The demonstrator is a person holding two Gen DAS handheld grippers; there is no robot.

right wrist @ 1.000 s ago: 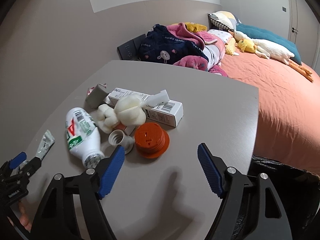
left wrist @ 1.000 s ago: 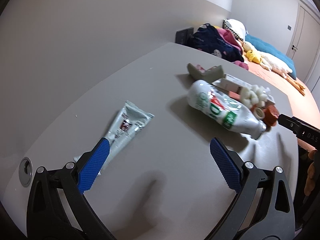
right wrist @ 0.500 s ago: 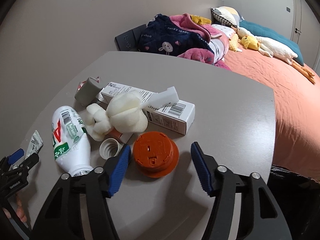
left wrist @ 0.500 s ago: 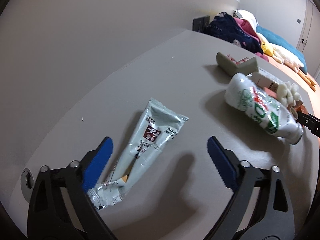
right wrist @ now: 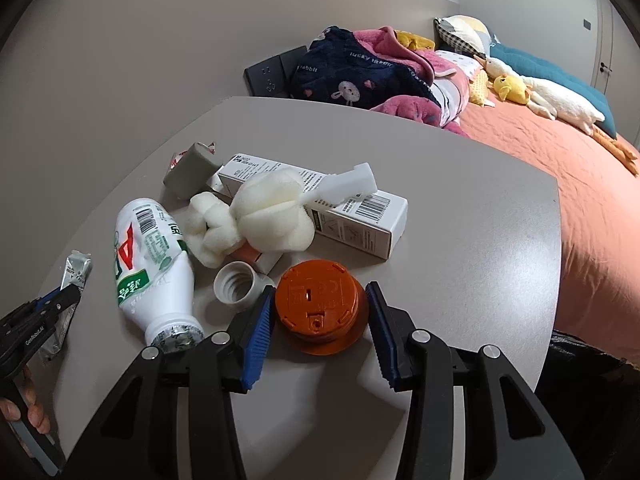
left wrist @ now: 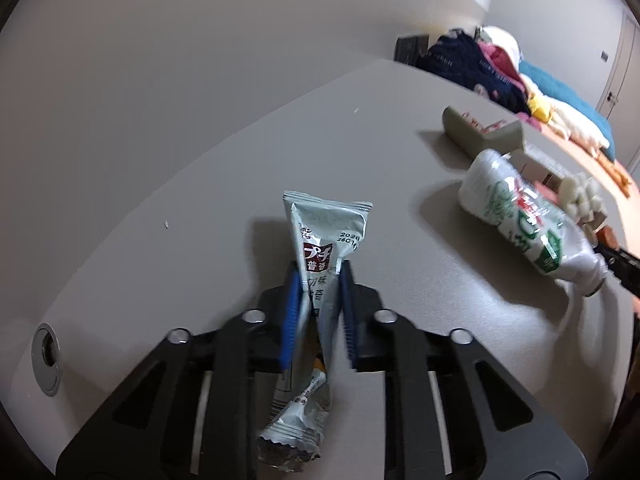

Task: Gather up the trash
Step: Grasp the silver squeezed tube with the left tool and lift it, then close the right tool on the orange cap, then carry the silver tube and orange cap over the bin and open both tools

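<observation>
A silver snack wrapper [left wrist: 328, 220] lies on the grey table [left wrist: 200, 200]. My left gripper [left wrist: 319, 276] is closing on it, and both blue pads press its middle so that the foil stands pinched between them. In the right wrist view that gripper [right wrist: 60, 300] and wrapper [right wrist: 78, 268] sit at the far left, with a hand below. An orange plastic lid [right wrist: 318, 308] rests near the table's front. My right gripper [right wrist: 322, 286] straddles it with its jaws closing, the pads close beside the rim on either side with a thin gap showing.
A white drink bottle [right wrist: 148, 252] lies on its side beside a white screw cap [right wrist: 234, 286], cream foam pieces [right wrist: 272, 216], a long white carton [right wrist: 360, 216] and a grey block [right wrist: 190, 174]. A bed [right wrist: 580, 168] with clothes and plush toys lies beyond. A black bag [right wrist: 580, 356] hangs past the table's right edge.
My left gripper moved forward over the wrapper and shut on it. My right gripper narrowed its jaws around the orange lid.
</observation>
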